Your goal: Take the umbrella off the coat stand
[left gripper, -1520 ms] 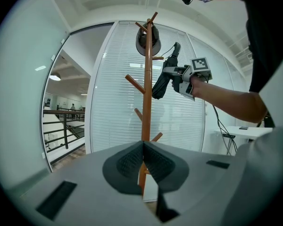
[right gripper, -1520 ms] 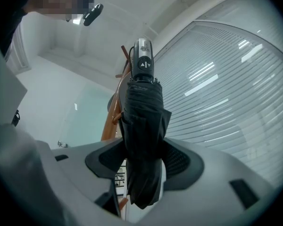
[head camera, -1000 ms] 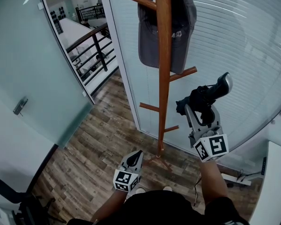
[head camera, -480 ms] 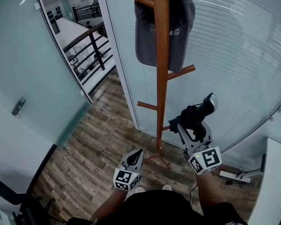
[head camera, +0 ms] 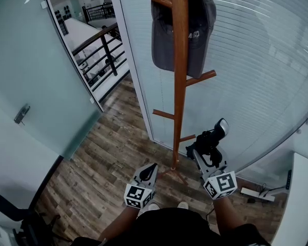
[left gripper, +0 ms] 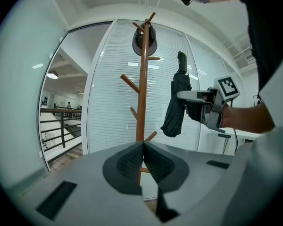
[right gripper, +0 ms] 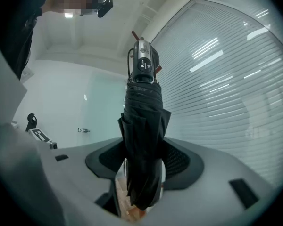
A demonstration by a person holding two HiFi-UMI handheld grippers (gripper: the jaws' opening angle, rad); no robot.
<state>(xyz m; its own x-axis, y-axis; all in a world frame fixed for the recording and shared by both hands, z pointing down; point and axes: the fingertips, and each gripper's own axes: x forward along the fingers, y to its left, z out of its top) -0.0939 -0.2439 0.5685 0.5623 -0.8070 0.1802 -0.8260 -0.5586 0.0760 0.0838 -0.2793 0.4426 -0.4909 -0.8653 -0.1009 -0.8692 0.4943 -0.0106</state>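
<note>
The umbrella (head camera: pixel 211 139) is folded, black, and held upright in the right gripper (head camera: pixel 208 152). Its handle points up and its loose cloth end hangs below the jaws. In the head view it sits at about five o'clock, with the pole of the coat stand (head camera: pixel 179 86) at its nine o'clock. It hangs on no peg. The left gripper view shows it at three o'clock of the pole with open space between them, so the lift-off looks done.

The right jaws pinch the bundled cloth around the middle, not the hard handle. The left gripper (head camera: pixel 151 168) hangs low at seven o'clock of the stand's foot, with its jaws pressed together on nothing.

- **Slipping:** the cloth is soft and slick, and the heavier handle sits above the pinch. The umbrella could slide down through the jaws or tip over sideways, especially on a quick swing.
- **Catching:** the lowest peg is near, at the umbrella's nine o'clock. A drift that way could catch the loose folds or knock the stand, which might shake the cap (head camera: pixel 195 35) off at twelve o'clock.
- **Hitting the glass:** the glass wall (head camera: pixel 262 70) runs close behind, at one to three o'clock. A careless turn could rap the handle against it.
</note>
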